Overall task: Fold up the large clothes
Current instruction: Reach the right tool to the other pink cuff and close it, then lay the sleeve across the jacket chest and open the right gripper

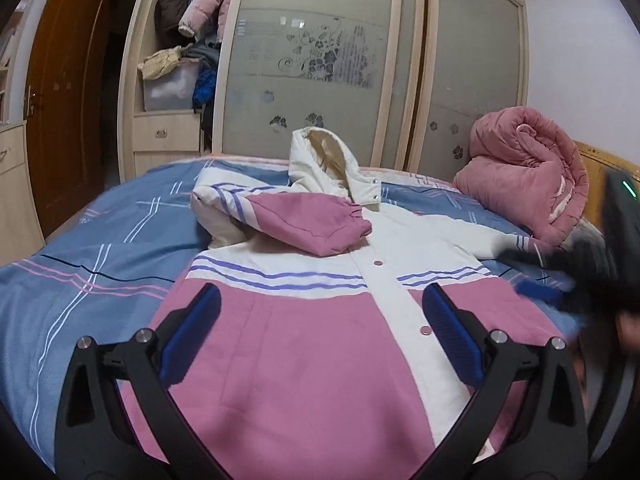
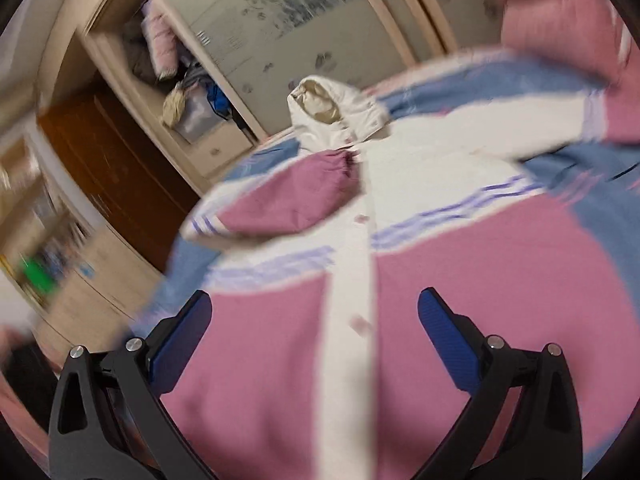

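A pink and cream hooded jacket [image 1: 320, 320] lies front-up on the bed, hood [image 1: 324, 160] toward the wardrobe. Its left sleeve [image 1: 304, 220] is folded across the chest; the other sleeve [image 2: 560, 120] stretches out to the right. My left gripper [image 1: 320, 300] hovers open above the pink lower front, nothing between its blue pads [image 1: 200, 320]. My right gripper [image 2: 314, 312] is also open over the same pink panel [image 2: 280, 360], empty; that view is blurred by motion. The right gripper shows as a dark blur [image 1: 592, 272] at the right edge of the left wrist view.
A blue plaid bedsheet [image 1: 100, 240] covers the bed. A rolled pink quilt [image 1: 524, 184] sits at the far right corner. Behind stand a wardrobe with frosted sliding doors [image 1: 312, 60], an open section stuffed with clothes [image 1: 188, 40], and a brown door [image 1: 64, 100].
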The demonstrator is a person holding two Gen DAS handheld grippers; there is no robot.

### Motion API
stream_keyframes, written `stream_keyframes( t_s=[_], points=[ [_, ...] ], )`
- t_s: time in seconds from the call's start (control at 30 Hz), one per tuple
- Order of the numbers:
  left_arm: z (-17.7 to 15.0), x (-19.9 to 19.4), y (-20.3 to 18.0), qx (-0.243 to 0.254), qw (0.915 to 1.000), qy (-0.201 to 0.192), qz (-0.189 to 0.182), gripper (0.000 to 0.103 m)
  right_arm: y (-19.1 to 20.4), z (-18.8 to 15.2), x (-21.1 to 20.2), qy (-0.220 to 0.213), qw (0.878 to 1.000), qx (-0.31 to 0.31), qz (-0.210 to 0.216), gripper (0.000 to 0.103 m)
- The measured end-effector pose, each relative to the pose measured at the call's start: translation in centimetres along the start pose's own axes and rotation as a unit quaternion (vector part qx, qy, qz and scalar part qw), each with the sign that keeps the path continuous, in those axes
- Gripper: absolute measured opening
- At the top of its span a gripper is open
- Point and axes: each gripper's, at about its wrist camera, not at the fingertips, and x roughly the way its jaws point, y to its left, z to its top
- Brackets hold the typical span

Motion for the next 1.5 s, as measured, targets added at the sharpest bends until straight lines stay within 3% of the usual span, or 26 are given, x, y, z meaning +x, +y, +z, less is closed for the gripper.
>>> stream_keyframes(
  t_s=[0.07, 0.2, 0.37, 0.53, 0.63, 0.67, 0.73, 0.8, 0.93, 1.03, 1.13, 1.27, 1.5],
  points=[
    [0.2, 0.0, 0.5, -0.006, 1.0, -0.003, 0.0, 0.101, 0.1, 2.9, 3.8, 0.03, 0.999, 0.025, 0.022, 0.102],
    [0.7, 0.2, 1.7, -0.016, 0.9997, -0.015, -0.009, 0.101, 0.1, 6.5, 12.1, 0.083, 0.995, 0.059, 0.022, 0.101],
    [1.1, 1.8, 2.9, -0.029, 0.9996, -0.004, 0.0, 0.101, -1.6, 9.4, 19.7, 0.079, 0.989, 0.123, 0.004, 0.089],
    [1.7, 1.7, 3.1, -0.027, 0.9995, -0.016, 0.001, 0.101, -3.1, 10.8, 24.2, 0.086, 0.983, 0.161, -0.034, 0.081],
    [1.8, 1.9, 3.1, -0.026, 0.9996, -0.014, -0.001, 0.101, -4.2, 11.1, 26.1, 0.086, 0.979, 0.183, -0.038, 0.066],
    [1.8, 1.9, 3.0, -0.024, 0.9996, -0.015, -0.001, 0.101, -4.4, 11.1, 26.5, 0.085, 0.977, 0.193, -0.038, 0.054],
    [1.9, 2.2, 2.8, -0.017, 0.9997, -0.016, 0.001, 0.101, -4.0, 11.4, 26.5, 0.08, 0.977, 0.19, -0.047, 0.03],
    [1.9, 2.4, 2.7, -0.016, 0.9998, -0.014, 0.001, 0.101, -2.5, 12.3, 26.0, 0.073, 0.984, 0.155, -0.05, 0.021],
    [1.9, 2.3, 2.6, -0.024, 0.9995, -0.018, -0.006, 0.101, 1.3, 16.0, 21.3, 0.004, 0.997, 0.059, -0.056, 0.017],
    [1.9, 2.1, 2.4, -0.021, 0.9995, -0.021, -0.007, 0.101, 2.7, 19.3, 16.1, -0.07, 0.995, -0.006, -0.07, 0.017],
    [1.9, 2.2, 2.5, -0.023, 0.9995, -0.018, -0.011, 0.101, 1.4, 21.3, 12.4, -0.099, 0.991, -0.015, -0.09, 0.017],
    [1.9, 2.3, 2.5, -0.031, 0.9993, -0.014, -0.016, 0.101, -4.0, 21.4, 10.8, -0.089, 0.982, -0.008, -0.166, 0.017],
    [1.4, 3.1, 0.8, -0.002, 0.9999, 0.007, -0.013, 0.101, -12.3, 16.2, 15.3, -0.02, 0.969, 0.021, -0.247, 0.02]
  ],
)
